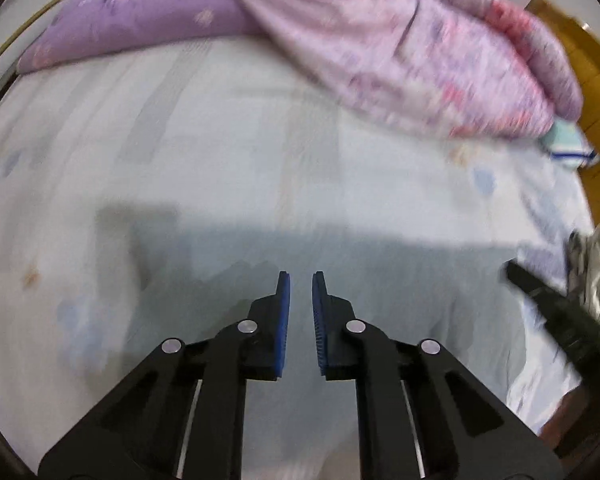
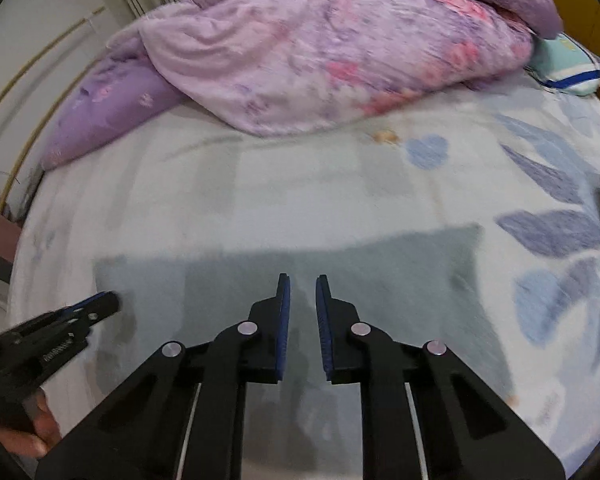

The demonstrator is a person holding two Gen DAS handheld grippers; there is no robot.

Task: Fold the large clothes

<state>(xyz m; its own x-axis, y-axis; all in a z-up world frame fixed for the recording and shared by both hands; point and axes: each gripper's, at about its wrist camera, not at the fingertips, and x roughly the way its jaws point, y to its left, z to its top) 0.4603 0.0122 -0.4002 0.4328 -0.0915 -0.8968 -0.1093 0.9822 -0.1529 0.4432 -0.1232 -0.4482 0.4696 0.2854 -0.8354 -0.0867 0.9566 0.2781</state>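
Now | left tongs (image 1: 301, 280), right tongs (image 2: 302, 282): narrow, empty | garment (image 2: 400, 272): blurred

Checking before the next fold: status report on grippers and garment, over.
Left gripper, right gripper: narrowly open, empty, over the cloth. Grey-green garment flat on bed. Pink quilt heaped beyond, clear of it.

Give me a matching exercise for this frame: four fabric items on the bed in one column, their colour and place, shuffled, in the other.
Items:
1. long pillow
2. quilt
3. small cushion
4. garment

Descriptions:
a. grey-green, lying flat in the foreground
b. plain purple, far left, partly under another item
c. pink and lilac floral, bunched at the far side
d. pale teal with a blue stripe, far right

Pairs: 1-b, 2-c, 3-d, 4-a
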